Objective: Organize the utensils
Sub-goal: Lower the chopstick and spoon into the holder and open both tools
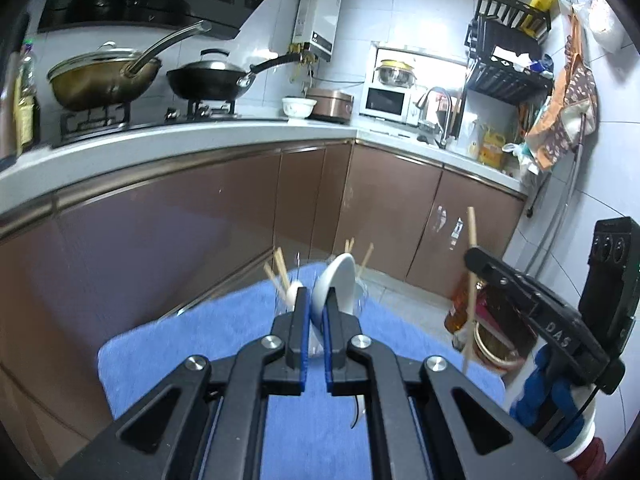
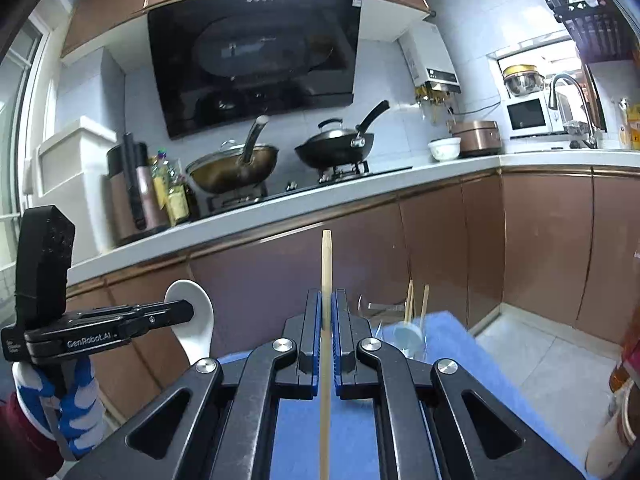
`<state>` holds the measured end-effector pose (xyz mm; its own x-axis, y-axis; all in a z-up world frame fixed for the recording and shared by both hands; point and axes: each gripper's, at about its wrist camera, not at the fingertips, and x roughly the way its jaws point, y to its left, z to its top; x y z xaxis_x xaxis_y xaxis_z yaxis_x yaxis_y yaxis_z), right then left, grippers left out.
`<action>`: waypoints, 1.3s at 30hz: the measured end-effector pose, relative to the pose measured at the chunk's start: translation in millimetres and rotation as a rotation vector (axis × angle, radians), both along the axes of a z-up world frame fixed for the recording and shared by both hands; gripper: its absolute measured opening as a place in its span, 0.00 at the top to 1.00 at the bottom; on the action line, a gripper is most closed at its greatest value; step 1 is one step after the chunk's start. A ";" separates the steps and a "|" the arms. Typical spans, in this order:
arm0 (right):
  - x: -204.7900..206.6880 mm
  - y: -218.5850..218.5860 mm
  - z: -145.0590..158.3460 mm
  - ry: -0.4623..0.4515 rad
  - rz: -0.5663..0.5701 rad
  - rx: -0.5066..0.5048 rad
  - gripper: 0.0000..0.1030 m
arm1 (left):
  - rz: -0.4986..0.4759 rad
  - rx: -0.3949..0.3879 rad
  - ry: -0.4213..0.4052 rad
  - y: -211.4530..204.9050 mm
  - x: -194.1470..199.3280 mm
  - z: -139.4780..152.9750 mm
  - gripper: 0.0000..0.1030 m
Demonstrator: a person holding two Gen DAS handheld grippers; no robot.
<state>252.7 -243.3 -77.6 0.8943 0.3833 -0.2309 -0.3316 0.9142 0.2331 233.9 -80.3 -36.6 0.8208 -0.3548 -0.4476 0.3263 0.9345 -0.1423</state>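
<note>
My left gripper point(image 1: 316, 300) is shut on a white ceramic spoon point(image 1: 336, 284) and holds it above the blue cloth point(image 1: 180, 344). The same spoon shows at the left of the right wrist view point(image 2: 194, 316). My right gripper point(image 2: 327, 304) is shut on a single wooden chopstick point(image 2: 326, 264) that stands upright; it also shows at the right of the left wrist view point(image 1: 472, 276). Beyond the spoon stand two clear glasses point(image 1: 362, 296) holding several chopsticks point(image 1: 280, 268) and another white spoon point(image 1: 294, 290). In the right wrist view a glass point(image 2: 404, 332) holds chopsticks and a spoon.
Brown cabinet doors point(image 1: 224, 216) run under a white counter point(image 1: 160, 140) with two pans point(image 1: 208, 76) on the stove. A microwave point(image 1: 384, 100), a faucet point(image 1: 440, 112) and a dish rack point(image 1: 508, 48) stand at the right. Bottles and jars point(image 1: 464, 304) stand on the floor by the cloth's right edge.
</note>
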 end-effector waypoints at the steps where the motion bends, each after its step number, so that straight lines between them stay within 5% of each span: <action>1: 9.5 -0.6 0.6 -0.008 -0.002 0.006 0.95 | 0.004 0.004 -0.008 -3.2 9.3 0.4 0.95; 9: 110.3 2.5 -2.6 -0.105 -0.068 0.022 0.95 | 0.067 0.043 -0.073 -37.7 104.1 -12.8 0.95; 19: 186.0 8.6 -53.2 -0.128 -0.167 -0.013 0.95 | 0.137 0.015 -0.075 -47.8 175.0 -71.9 0.95; 30: 173.5 5.3 -95.3 -0.111 -0.226 -0.073 0.94 | 0.143 0.025 -0.119 -63.3 180.5 -113.8 0.91; 35: 158.5 -0.6 -90.3 -0.105 -0.236 -0.075 0.70 | 0.125 -0.005 -0.123 -61.2 171.6 -111.6 0.81; 39: 145.5 -3.5 -77.8 -0.104 -0.243 -0.074 0.67 | 0.135 -0.019 -0.141 -54.5 159.2 -98.6 0.71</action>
